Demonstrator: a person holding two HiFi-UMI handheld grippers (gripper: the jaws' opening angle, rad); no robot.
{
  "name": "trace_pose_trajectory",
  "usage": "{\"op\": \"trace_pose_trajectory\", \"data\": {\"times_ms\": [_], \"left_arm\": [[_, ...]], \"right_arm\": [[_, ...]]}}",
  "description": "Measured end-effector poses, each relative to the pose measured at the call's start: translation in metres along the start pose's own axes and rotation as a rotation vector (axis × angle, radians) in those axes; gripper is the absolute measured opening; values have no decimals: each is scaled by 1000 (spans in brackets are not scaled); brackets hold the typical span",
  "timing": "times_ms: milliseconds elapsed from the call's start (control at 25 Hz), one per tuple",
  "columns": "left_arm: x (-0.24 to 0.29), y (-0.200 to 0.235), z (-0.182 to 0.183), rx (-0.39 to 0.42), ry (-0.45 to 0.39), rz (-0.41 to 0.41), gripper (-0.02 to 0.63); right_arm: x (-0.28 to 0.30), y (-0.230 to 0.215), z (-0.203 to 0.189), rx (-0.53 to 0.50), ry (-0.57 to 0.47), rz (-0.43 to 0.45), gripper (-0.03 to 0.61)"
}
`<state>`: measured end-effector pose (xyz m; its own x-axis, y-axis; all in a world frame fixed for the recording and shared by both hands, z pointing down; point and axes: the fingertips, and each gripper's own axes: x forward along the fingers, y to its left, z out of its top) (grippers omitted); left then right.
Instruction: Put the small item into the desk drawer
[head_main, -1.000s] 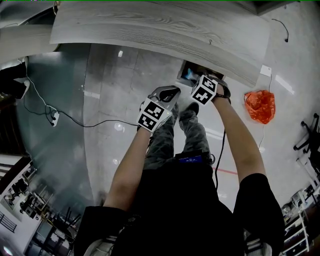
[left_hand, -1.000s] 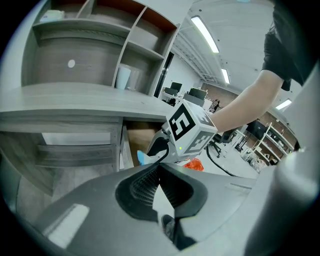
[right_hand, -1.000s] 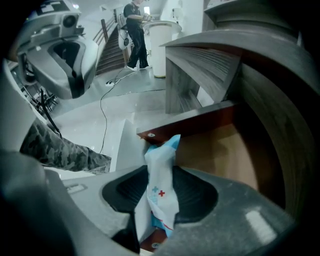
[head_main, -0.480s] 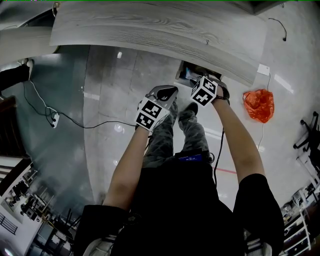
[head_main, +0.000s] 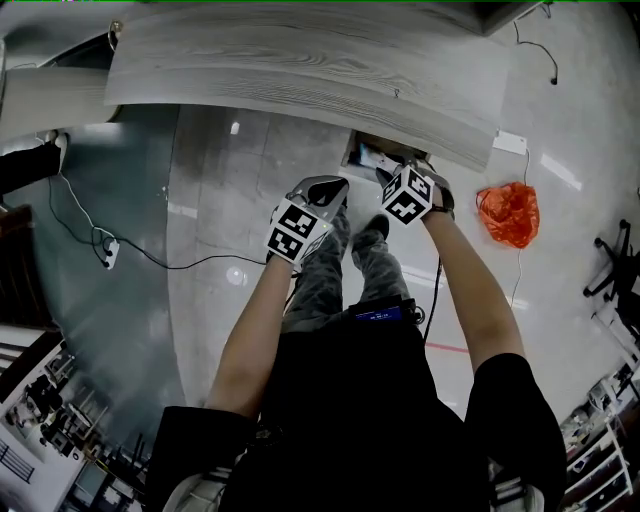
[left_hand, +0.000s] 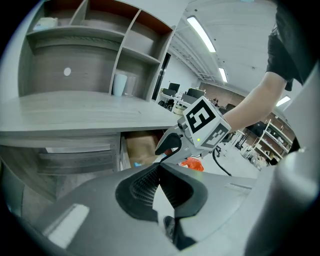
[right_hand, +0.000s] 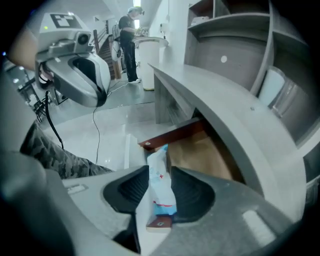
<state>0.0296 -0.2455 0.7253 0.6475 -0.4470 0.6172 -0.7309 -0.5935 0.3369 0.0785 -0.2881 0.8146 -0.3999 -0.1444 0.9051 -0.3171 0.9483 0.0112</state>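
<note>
Your left gripper (left_hand: 159, 167) is clenched on nothing. Your right gripper (right_hand: 159, 171) has stayed at the drawer (right_hand: 200, 155) under the table (right_hand: 210, 100). Its jaws, just wide, are closing again around the small packet (right_hand: 161, 192), which isn't visibly pinched and reaches over the drawer rim. The drop looks unfinished.

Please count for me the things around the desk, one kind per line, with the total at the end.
white and blue packet: 1
tools: 2 (left tool shut, nothing in it; right tool closing, the packet between its jaws)
open drawer: 1
desk: 1
orange bag on the floor: 1
Total: 6
</note>
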Motion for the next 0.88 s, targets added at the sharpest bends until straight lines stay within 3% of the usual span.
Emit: {"op": "trace_pose_trajectory", "data": {"times_ms": [200, 520, 880], "left_arm": [[-8, -8, 7, 6, 1, 5, -8], [-17, -22, 24, 40, -5, -5, -8], [-30, -44, 47, 88, -17, -18, -6]], "right_arm": [[-27, 2, 1, 21, -28, -9, 95], [-83, -4, 5, 140, -118, -55, 14], [-150, -10, 4, 271, -236, -113, 5]]}}
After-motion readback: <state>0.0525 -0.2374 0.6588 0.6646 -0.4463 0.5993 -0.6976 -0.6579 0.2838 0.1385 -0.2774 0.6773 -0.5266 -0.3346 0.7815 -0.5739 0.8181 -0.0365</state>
